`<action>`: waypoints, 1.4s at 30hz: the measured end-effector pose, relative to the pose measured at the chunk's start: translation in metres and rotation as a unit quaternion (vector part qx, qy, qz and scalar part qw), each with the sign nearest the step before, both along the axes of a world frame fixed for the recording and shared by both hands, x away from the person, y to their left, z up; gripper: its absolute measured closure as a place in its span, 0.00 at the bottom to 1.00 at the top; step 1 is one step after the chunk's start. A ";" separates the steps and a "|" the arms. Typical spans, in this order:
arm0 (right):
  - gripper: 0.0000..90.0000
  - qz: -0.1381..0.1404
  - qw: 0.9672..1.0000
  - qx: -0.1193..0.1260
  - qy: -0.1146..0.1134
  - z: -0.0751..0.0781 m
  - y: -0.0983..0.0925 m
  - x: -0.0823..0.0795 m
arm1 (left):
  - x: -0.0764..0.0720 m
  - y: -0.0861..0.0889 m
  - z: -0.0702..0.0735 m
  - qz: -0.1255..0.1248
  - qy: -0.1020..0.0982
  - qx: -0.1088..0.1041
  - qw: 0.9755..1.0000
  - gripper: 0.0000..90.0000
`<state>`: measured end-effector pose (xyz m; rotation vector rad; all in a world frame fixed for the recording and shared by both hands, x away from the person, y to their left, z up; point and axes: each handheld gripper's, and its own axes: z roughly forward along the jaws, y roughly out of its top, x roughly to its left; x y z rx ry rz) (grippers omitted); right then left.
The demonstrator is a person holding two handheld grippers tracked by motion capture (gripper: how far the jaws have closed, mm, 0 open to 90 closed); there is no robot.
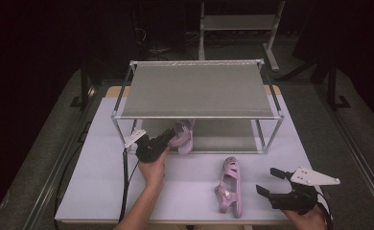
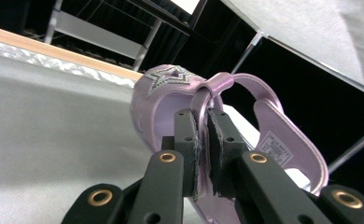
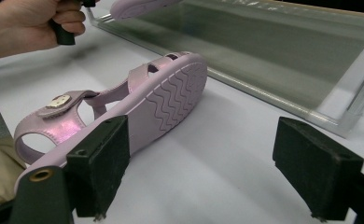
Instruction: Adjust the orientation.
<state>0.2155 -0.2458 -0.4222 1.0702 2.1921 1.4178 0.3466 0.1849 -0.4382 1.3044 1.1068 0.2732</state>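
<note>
We see our left gripper (image 1: 168, 137) pinching a strap of a pink sandal (image 1: 182, 136) at the front edge of the shoe rack (image 1: 197, 88), at its lower shelf (image 1: 223, 136). In the left gripper view the black jaws are pressed together on the thin strap loop of that sandal (image 2: 227, 121), which hangs tilted above the grey shelf fabric, its star decoration (image 2: 168, 77) facing up. Our left hand (image 1: 152, 170) grips the tool from below. The second pink sandal (image 1: 230, 187) lies on its side on the white counter (image 1: 94, 182), just in front of the rack and well apart from the first. Our right gripper (image 1: 270, 182) rests near the counter's front edge, to the right of that sandal (image 3: 138, 109), jaws spread wide with nothing between them; one pad sits just beside the sole
</note>
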 end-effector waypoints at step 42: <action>0.20 0.008 1.000 0.000 0.009 -0.002 0.000 0.001 | 0.040 -0.005 -0.017 0.029 0.022 0.094 0.995 0.92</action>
